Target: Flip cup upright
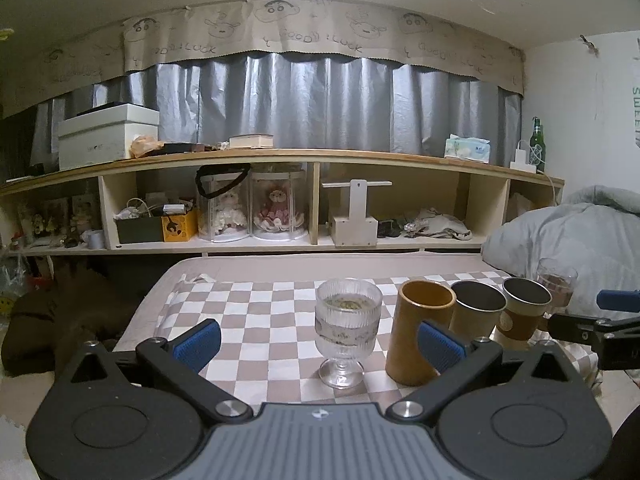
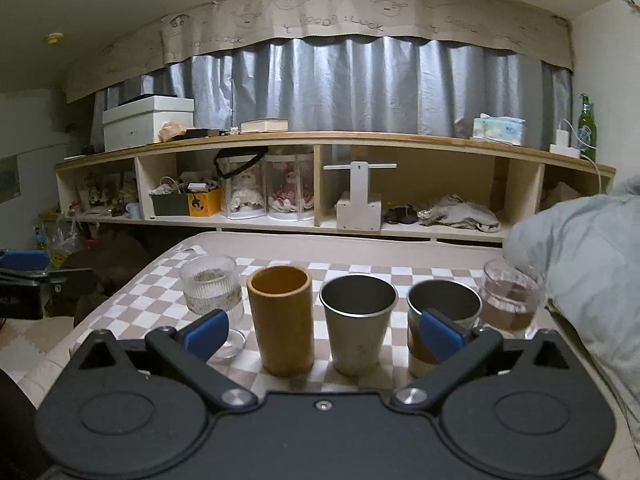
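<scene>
Cups in a row on checkered cloth (image 2: pixel 280 270), all standing mouth-up: ribbed goblet (image 2: pixel 212 288), bamboo cup (image 2: pixel 280 320), steel cup (image 2: pixel 358 320), sleeved cup (image 2: pixel 440 312), tinted glass (image 2: pixel 508 296). Left gripper (image 1: pixel 320 338) & right gripper (image 2: pixel 324 330) both spread apart, empty. Risk: a wide finger could clip a neighbor, cups stand close. Tinted glass shows clearly only in right view.

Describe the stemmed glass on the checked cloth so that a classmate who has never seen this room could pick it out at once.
Find the checked cloth spread below the long wooden shelf. Five cups stand on it in a row, all mouth up. The stemmed glass is at the left end, beside the bamboo cup: it alone is ribbed clear glass on a foot.
</scene>
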The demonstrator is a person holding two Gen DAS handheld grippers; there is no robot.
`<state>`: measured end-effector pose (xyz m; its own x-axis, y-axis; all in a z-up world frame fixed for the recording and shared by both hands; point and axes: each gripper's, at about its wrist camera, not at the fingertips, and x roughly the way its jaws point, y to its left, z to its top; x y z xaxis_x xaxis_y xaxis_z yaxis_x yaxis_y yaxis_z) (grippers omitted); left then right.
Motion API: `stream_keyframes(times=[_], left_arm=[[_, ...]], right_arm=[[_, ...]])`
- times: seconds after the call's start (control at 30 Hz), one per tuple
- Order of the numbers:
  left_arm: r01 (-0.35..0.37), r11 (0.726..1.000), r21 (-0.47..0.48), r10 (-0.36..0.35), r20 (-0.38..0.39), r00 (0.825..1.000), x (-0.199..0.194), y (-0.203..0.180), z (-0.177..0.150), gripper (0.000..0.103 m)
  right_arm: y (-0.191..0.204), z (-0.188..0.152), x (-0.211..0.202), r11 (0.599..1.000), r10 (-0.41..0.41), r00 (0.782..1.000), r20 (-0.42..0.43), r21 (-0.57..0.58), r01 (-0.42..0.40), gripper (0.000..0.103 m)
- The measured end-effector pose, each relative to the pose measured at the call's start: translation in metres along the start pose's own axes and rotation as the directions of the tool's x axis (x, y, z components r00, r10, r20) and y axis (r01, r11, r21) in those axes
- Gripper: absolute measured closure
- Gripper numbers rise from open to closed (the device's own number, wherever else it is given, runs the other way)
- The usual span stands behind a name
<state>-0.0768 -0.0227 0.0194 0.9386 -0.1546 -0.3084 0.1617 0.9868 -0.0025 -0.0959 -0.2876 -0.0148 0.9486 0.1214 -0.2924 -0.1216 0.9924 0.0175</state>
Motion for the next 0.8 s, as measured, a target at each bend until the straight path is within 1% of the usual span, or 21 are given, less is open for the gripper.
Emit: stream_keyframes(times=[0.17, 0.33, 0.8], left_arm=[[-0.006, 1.0, 0.009, 0.007, -0.016, 1.0, 0.0, -0.001, -0.012, 0.0], [-0.011, 1.0, -0.003, 0.011, -0.019, 1.0, 0.001, 0.001, -0.019, 0.0], [-0.016, 1.0, 0.024, 0.017, -0.016, 1.0, 0.001, -0.003, -0.022, 0.0]], right_arm=[[0.0, -0.014, -0.003, 1.0, -0.027, 1.0, 0.008, 0.004, 0.027, 0.0], [0.004, -0.025, -0.002, 0.998, -0.053, 0.999, -0.011, -0.022, 0.053, 0.0], [0.004, -0.027, -0.005, 0.998, -0.058, 0.998, -0.006, -0.024, 0.058, 0.0]])
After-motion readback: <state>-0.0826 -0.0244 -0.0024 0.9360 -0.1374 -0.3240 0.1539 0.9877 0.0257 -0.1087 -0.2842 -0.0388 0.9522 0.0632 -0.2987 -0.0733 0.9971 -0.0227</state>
